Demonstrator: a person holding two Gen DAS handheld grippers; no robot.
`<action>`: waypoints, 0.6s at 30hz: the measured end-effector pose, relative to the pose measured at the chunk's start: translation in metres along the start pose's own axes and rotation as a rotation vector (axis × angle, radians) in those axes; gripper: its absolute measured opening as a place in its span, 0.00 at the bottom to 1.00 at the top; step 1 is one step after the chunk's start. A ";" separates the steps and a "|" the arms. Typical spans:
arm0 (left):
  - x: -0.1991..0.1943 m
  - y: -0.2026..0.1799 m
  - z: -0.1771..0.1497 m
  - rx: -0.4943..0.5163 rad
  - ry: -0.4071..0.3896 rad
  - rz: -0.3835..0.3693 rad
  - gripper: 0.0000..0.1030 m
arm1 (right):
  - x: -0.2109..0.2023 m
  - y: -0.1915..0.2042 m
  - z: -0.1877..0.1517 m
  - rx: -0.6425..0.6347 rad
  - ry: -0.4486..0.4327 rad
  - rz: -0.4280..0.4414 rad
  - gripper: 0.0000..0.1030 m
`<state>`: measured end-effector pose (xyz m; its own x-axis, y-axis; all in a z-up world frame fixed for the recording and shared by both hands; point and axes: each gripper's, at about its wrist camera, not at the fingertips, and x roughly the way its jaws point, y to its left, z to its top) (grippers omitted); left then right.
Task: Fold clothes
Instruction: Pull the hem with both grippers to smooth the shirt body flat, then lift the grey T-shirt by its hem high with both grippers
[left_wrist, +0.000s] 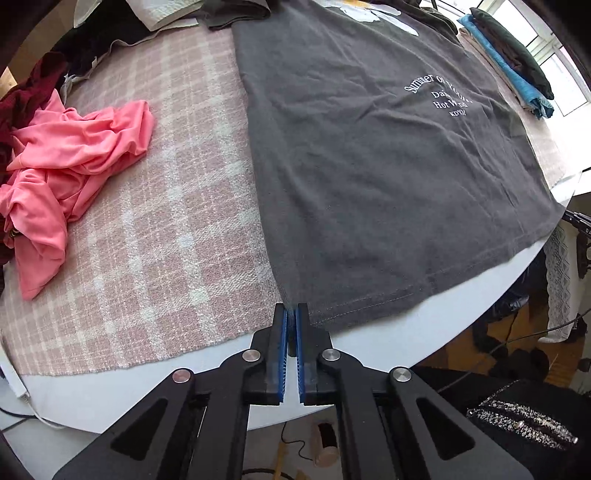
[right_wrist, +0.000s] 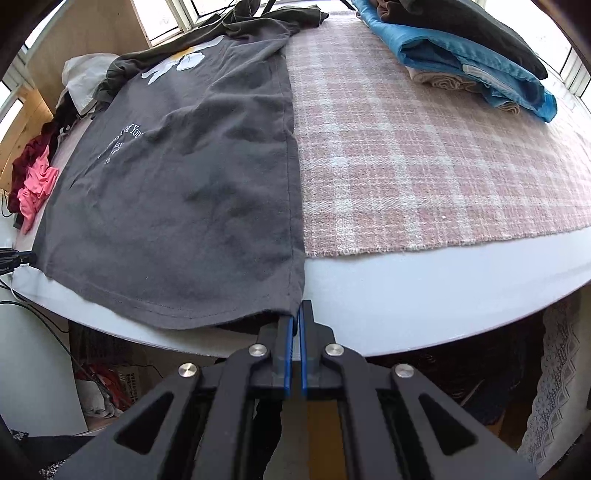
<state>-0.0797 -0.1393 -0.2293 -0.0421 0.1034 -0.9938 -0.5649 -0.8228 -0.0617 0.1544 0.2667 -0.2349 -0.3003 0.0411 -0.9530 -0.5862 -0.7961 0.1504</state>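
Observation:
A dark grey T-shirt (left_wrist: 369, 166) with white lettering lies spread flat on the pink plaid cloth, its hem at the table's near edge. My left gripper (left_wrist: 291, 314) is shut on the hem's left corner. In the right wrist view the same T-shirt (right_wrist: 184, 192) fills the left half. My right gripper (right_wrist: 296, 314) is shut on the hem's right corner, which hangs just past the table edge.
A crumpled pink garment (left_wrist: 66, 158) lies left of the shirt, also in the right wrist view (right_wrist: 35, 192). A stack of folded blue and dark clothes (right_wrist: 469, 55) sits at the far right. The white table rim (right_wrist: 443, 288) borders the plaid cloth (right_wrist: 424, 155).

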 end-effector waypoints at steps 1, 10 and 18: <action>-0.004 0.002 -0.002 -0.014 0.000 0.004 0.03 | 0.001 -0.001 -0.004 -0.004 0.009 -0.003 0.03; -0.015 -0.017 -0.015 -0.007 0.019 0.009 0.03 | -0.026 -0.032 -0.030 0.071 0.034 0.048 0.07; -0.019 -0.045 -0.022 0.018 0.038 0.015 0.03 | -0.004 -0.014 -0.004 0.029 0.036 0.041 0.27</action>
<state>-0.0354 -0.1168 -0.2097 -0.0198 0.0697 -0.9974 -0.5795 -0.8137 -0.0454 0.1673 0.2753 -0.2346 -0.2980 -0.0133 -0.9545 -0.5956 -0.7788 0.1968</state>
